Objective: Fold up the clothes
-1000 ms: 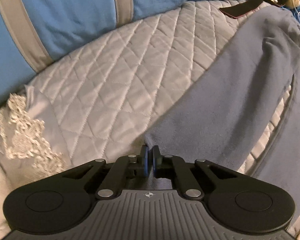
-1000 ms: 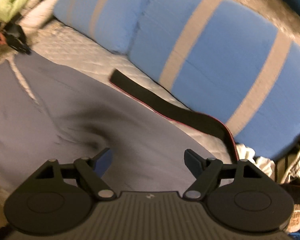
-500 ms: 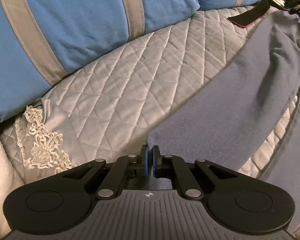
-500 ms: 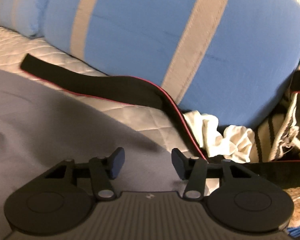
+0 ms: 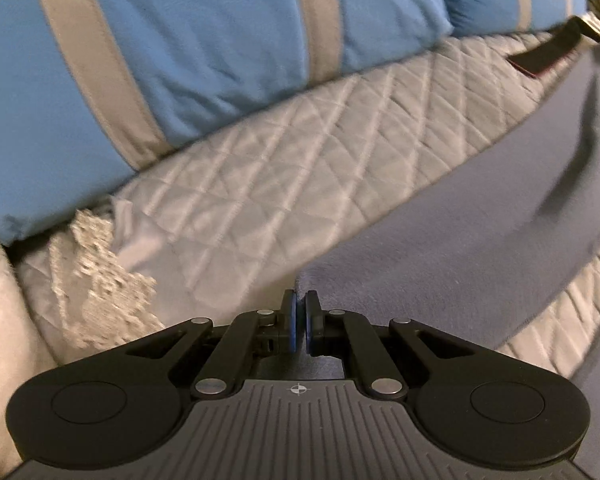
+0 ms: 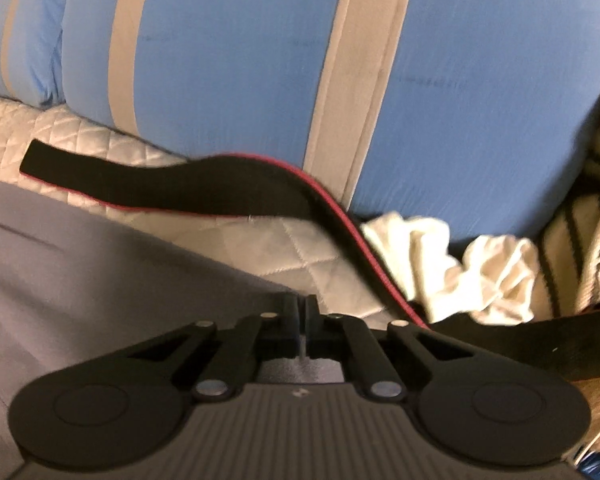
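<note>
A grey-blue garment (image 5: 472,208) lies spread over the quilted sofa cover (image 5: 284,168), running from lower centre to upper right in the left wrist view. My left gripper (image 5: 299,312) is shut on its near corner. In the right wrist view the same grey-blue garment (image 6: 100,264) fills the lower left. My right gripper (image 6: 301,312) is shut on the garment's edge at its right corner.
Blue cushions with beige stripes (image 5: 188,52) (image 6: 284,80) line the back of the sofa. A black strap with red edging (image 6: 204,188) lies across the quilt behind the garment. Crumpled white cloth (image 6: 452,264) sits at the right. Lace trim (image 5: 100,280) lies at the left.
My right gripper went from wide open to shut on the garment's edge while swinging right toward the cushion. The left gripper stayed shut on its corner and moved closer to the cushions.
</note>
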The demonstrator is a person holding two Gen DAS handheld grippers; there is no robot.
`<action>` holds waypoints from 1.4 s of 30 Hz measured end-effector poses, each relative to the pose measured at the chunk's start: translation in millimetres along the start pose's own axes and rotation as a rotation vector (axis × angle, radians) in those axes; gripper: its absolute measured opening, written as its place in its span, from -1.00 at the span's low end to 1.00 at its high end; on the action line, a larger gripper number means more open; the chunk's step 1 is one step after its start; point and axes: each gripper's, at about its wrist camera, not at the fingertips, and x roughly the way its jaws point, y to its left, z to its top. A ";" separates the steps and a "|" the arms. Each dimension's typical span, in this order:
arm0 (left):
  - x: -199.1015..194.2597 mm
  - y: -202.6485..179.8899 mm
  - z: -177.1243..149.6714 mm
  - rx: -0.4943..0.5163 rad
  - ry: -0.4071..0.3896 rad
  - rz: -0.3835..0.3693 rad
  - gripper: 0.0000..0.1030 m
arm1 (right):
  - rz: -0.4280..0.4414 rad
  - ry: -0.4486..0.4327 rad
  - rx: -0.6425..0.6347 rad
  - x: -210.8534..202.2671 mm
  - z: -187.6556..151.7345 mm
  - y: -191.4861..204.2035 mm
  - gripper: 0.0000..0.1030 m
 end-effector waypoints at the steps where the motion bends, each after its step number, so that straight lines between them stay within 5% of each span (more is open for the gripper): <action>1: -0.8 1.9 2.8 -0.005 -0.009 0.015 -0.92 | -0.007 -0.016 0.003 -3.5 1.7 0.1 -0.96; 7: -14.5 10.5 21.2 -0.039 -0.057 0.113 -0.92 | -0.050 -0.117 0.021 -27.5 14.2 1.6 -0.96; 12: -53.4 11.6 30.0 -0.055 -0.194 0.190 -0.92 | -0.085 -0.225 0.014 -78.4 16.7 4.4 -0.96; 19: -149.0 -7.5 -20.0 0.002 -0.396 0.154 -0.91 | -0.035 -0.317 -0.049 -204.7 -48.6 21.9 -0.96; 21: -170.2 -18.0 -50.2 0.034 -0.407 0.111 -0.86 | -0.018 -0.310 -0.075 -237.9 -76.8 30.3 -0.78; 22: -177.9 -23.9 -66.1 0.049 -0.397 0.087 -0.82 | -0.030 -0.289 -0.089 -249.2 -94.1 37.0 -0.35; 25: -188.3 -34.2 -90.5 0.038 -0.298 0.023 -0.05 | -0.053 -0.238 -0.127 -268.0 -140.8 56.6 0.18; 31: -210.7 -64.4 -96.8 0.060 -0.284 0.005 0.17 | -0.096 -0.176 -0.174 -277.4 -185.2 77.5 0.41; 42: -202.1 -177.3 -59.7 0.225 -0.387 -0.032 0.30 | -0.232 -0.128 -0.384 -251.1 -199.6 103.2 0.74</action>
